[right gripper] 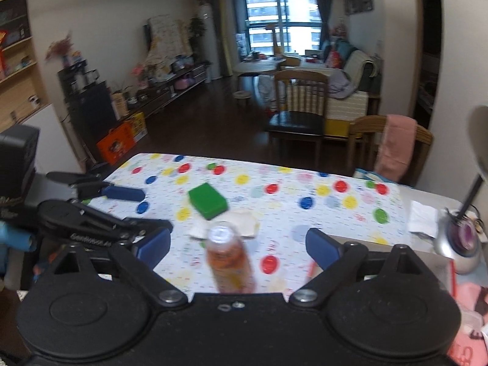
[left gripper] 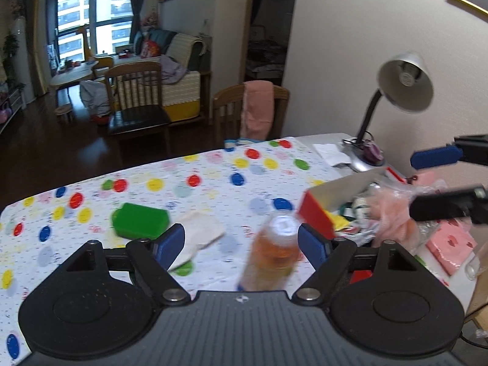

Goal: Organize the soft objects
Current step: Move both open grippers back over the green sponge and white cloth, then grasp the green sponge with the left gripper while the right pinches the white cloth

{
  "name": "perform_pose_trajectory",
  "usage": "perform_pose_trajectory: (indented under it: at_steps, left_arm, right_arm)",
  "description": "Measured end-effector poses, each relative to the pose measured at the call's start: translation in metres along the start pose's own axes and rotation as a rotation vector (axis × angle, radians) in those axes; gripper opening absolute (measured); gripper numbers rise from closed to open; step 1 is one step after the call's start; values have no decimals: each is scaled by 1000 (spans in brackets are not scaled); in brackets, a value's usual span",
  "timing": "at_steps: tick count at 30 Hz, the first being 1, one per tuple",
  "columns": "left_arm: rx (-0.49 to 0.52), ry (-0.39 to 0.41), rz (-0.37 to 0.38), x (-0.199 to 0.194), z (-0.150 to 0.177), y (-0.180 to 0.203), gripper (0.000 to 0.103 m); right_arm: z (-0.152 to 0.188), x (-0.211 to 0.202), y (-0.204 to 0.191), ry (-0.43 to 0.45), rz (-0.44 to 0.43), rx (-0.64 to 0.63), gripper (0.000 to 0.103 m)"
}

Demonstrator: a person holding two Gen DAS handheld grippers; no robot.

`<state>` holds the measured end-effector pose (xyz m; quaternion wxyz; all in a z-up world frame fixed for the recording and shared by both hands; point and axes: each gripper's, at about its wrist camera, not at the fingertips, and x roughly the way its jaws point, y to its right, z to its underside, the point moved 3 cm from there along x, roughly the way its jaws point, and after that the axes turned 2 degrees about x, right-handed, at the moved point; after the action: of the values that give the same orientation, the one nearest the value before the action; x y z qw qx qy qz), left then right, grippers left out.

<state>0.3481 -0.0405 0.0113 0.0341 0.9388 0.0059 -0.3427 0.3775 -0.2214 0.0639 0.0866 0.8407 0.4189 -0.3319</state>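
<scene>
Above the dotted worktop [left gripper: 213,170], both the left gripper [left gripper: 241,241] and right gripper [right gripper: 238,242] are held with jaws wide; a bottle [left gripper: 271,256] is seen between them, ungripped.

The left gripper [left gripper: 241,244] is matte black — a ribbed grey-black body, two round discs at 7 and 5 o'clock, silver pivot screws, triangular cut-outs in its links, and blue padded fingers [left gripper: 168,244]. The right gripper [right gripper: 238,248] matches it — black discs, silver screws, blue pads [right gripper: 320,247].
</scene>
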Motion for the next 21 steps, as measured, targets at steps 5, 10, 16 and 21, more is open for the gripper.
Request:
perform_pose_trajectory:
  at_steps: [5, 10, 16, 21]
  left_arm:
    - [-35, 0, 0, -2, 2, -45, 84]
    - [-61, -8, -6, 6, 3, -88, 85]
    - [-76, -6, -34, 27, 0, -133, 103]
    - [-63, 12, -46, 50, -10, -160, 103]
  right_arm:
    - [-3, 28, -41, -43, -35, -28, 98]
    - [-3, 57, -75, -81, -51, -32, 100]
    - [1, 98, -102, -114, -25, 13, 100]
    - [4, 136, -115, -145, 15, 37, 100]
